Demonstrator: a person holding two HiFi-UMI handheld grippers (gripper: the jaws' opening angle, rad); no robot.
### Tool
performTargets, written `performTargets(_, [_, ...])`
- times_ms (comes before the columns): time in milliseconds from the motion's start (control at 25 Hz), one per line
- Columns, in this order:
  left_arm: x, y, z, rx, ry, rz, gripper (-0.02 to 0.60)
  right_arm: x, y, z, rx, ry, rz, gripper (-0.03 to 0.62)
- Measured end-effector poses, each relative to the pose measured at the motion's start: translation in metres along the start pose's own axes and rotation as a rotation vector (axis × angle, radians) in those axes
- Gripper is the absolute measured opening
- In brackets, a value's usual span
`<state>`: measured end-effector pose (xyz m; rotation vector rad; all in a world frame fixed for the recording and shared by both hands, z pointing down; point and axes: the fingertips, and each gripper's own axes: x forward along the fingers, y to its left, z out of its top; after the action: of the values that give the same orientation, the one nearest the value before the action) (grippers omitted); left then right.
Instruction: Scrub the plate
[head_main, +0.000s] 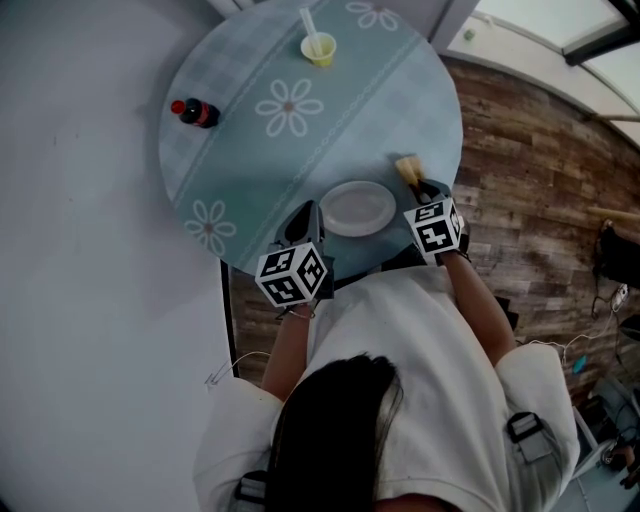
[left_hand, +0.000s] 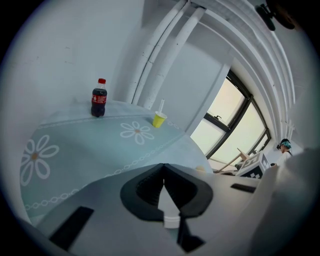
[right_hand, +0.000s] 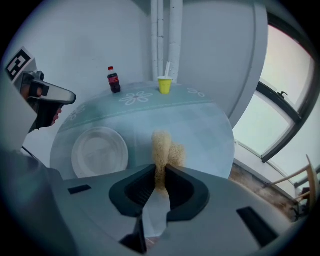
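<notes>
Saw a small dark cola bottle with a red cap (head_main: 195, 113) (left_hand: 99, 98) standing well ahead of the left claw (head_main: 306, 212) (left_hand: 163, 170) and off to its left, on the round table under a pale blue cloth with white daisies (head_main: 240, 170). Found that left claw, grey with dark pads and a marker cube, closed tight on nothing, jaws pressed together. Noted a yellow cup with a white straw (head_main: 319, 48) (left_hand: 159, 119) far ahead of it, near the table's far edge. Saw the round white plate (head_main: 357, 208) (right_hand: 99, 151) lying flat between the two claws, just beside the left one's tips and to the left of the right one's. Found the right claw (head_main: 428, 190) (right_hand: 160, 172) clamped on a coarse tan sponge (head_main: 407, 168) (right_hand: 162, 147), jaws squeezing its near end, the rest sticking out ahead of the tips, beside the plate and apart from it.
</notes>
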<state>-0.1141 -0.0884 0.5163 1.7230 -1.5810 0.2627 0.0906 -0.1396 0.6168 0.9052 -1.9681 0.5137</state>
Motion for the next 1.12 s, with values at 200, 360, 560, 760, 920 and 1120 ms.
performTargets(200, [-0.005, 0.004, -0.002, -0.003, 0.003, 0.013, 0.009, -0.002, -0.001, 0.000, 0.018, 0.001, -0.013, 0.064])
performTargets(360, [-0.008, 0.005, -0.006, -0.004, 0.016, 0.000, 0.009, -0.009, -0.002, 0.004, 0.026, -0.016, -0.034, 0.063])
performTargets(560, [-0.007, 0.008, -0.018, -0.040, 0.064, -0.036, 0.009, -0.017, 0.002, 0.005, 0.014, -0.035, -0.056, 0.061])
performTargets(760, [-0.003, 0.015, -0.035, -0.091, 0.151, -0.075, 0.011, -0.029, 0.001, 0.011, 0.018, -0.076, -0.086, 0.060])
performTargets(920, [-0.003, 0.014, -0.046, -0.114, 0.209, -0.131, 0.052, -0.036, 0.005, 0.010, 0.028, -0.094, -0.090, 0.060])
performTargets(1120, [0.003, 0.016, -0.063, -0.126, 0.285, -0.186, 0.161, -0.044, 0.009, 0.005, 0.039, -0.105, -0.104, 0.061])
